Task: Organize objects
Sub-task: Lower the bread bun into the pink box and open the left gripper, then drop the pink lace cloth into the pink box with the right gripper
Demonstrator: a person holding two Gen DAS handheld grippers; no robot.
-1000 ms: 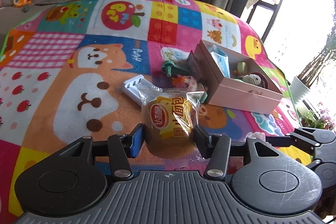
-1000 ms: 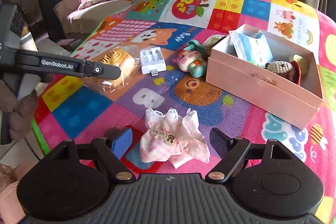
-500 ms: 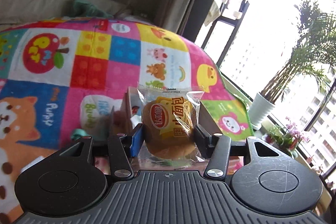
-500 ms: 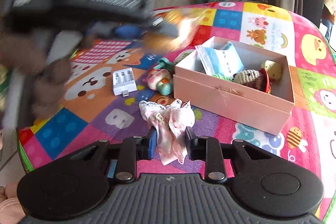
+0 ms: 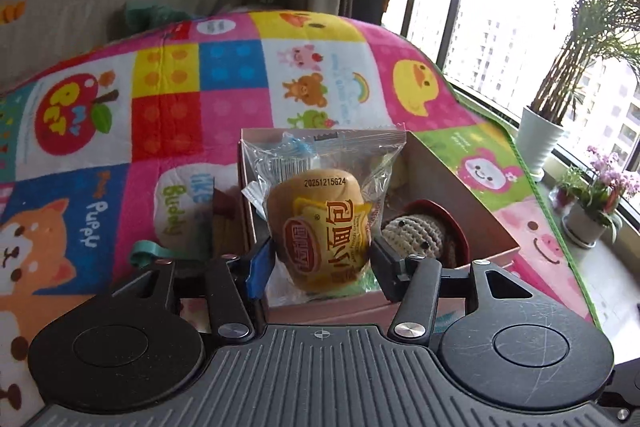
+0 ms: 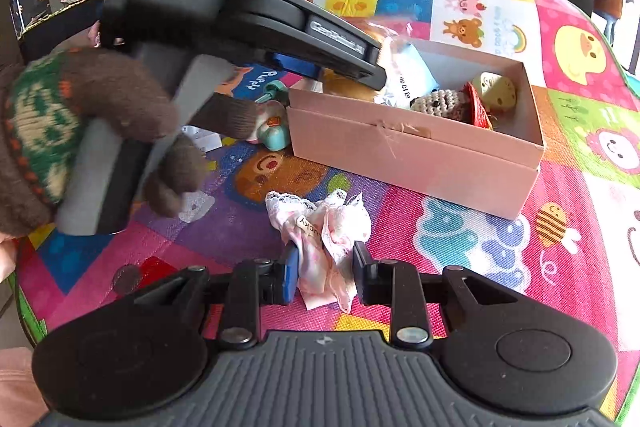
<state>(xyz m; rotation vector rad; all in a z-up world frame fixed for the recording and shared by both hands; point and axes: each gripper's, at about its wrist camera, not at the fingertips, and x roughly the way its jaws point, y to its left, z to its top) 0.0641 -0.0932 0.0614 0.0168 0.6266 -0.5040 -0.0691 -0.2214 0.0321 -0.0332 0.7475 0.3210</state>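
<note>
My left gripper [image 5: 322, 259] is shut on a packaged bread bun [image 5: 320, 223] in clear wrap and holds it over the near left end of the open pink box [image 5: 452, 187]. In the right wrist view the left gripper [image 6: 280, 31] reaches over the box [image 6: 400, 151]. My right gripper [image 6: 325, 267] is shut on a pink and white lace cloth [image 6: 324, 227], just above the play mat in front of the box. The box holds a crocheted toy [image 6: 440, 101], a blue-white packet [image 6: 412, 79] and a yellow round item [image 6: 494, 89].
On the colourful play mat [image 6: 480, 247] left of the box lie a small cartoon figure [image 6: 272, 131], a teal item [image 5: 144, 251] and a white charger [image 6: 202, 137], partly hidden by the gloved hand [image 6: 100, 115]. The mat's right edge meets a window sill with potted plants [image 5: 540, 135].
My left gripper carried the bun from the mat up and right to over the box. My right gripper closed on the lace cloth and lifted it slightly.
</note>
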